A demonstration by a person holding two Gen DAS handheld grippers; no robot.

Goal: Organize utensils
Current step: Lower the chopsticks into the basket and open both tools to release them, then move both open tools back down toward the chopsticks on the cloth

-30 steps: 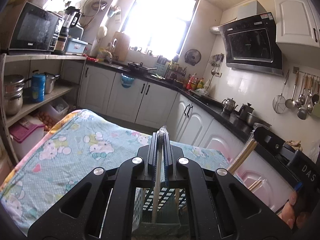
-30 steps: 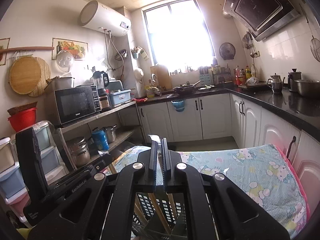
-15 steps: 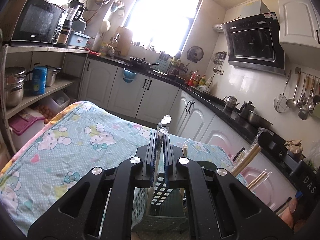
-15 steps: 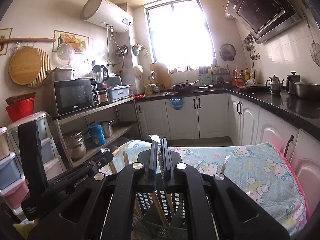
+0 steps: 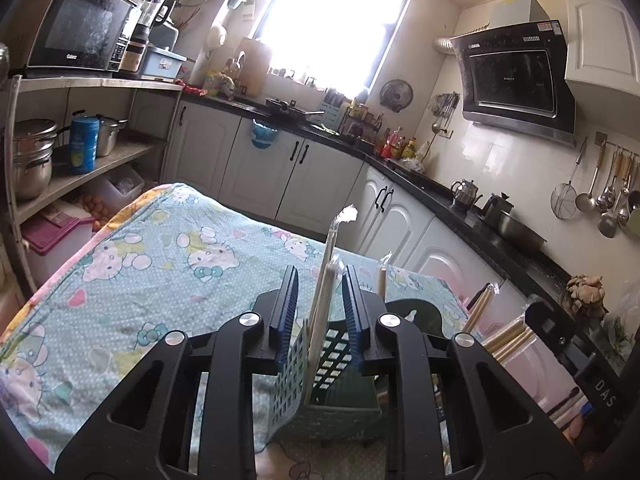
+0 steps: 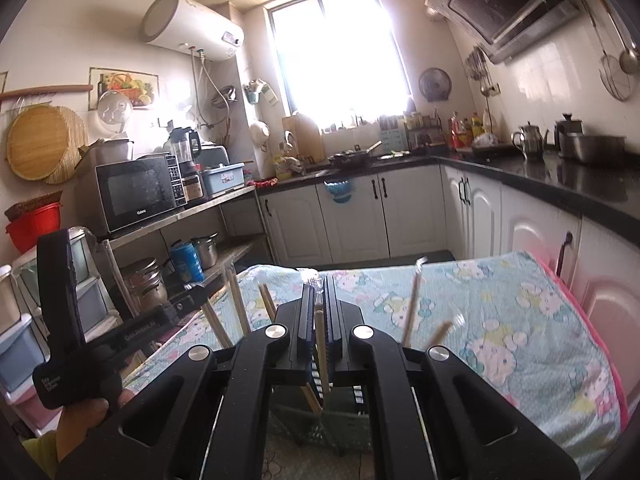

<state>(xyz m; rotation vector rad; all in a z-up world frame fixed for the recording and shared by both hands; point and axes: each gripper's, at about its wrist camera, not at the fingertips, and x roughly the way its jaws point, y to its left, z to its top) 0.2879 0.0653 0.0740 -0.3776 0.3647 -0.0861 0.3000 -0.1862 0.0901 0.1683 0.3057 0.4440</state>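
My left gripper (image 5: 320,300) is open, its blue-padded jaws standing apart on either side of a plastic-wrapped pair of chopsticks (image 5: 326,280) that stands upright in a green slotted utensil basket (image 5: 340,392). My right gripper (image 6: 319,312) is shut on another wrapped pair of chopsticks (image 6: 322,360), whose lower end reaches into the same basket (image 6: 320,420). Several more wrapped chopsticks (image 6: 410,312) lean in the basket. The other hand-held gripper shows at the left of the right wrist view (image 6: 72,320).
The basket stands on a table under a light blue cartoon-cat cloth (image 5: 160,264). White cabinets (image 5: 304,176) and a black counter (image 6: 560,176) run behind and to the right. Open shelves with pots (image 5: 32,156) and a microwave (image 6: 136,192) stand to the left.
My left gripper has opened and let go of its chopsticks, which now stand free in the basket. My right gripper stays shut on its chopsticks, lower over the basket.
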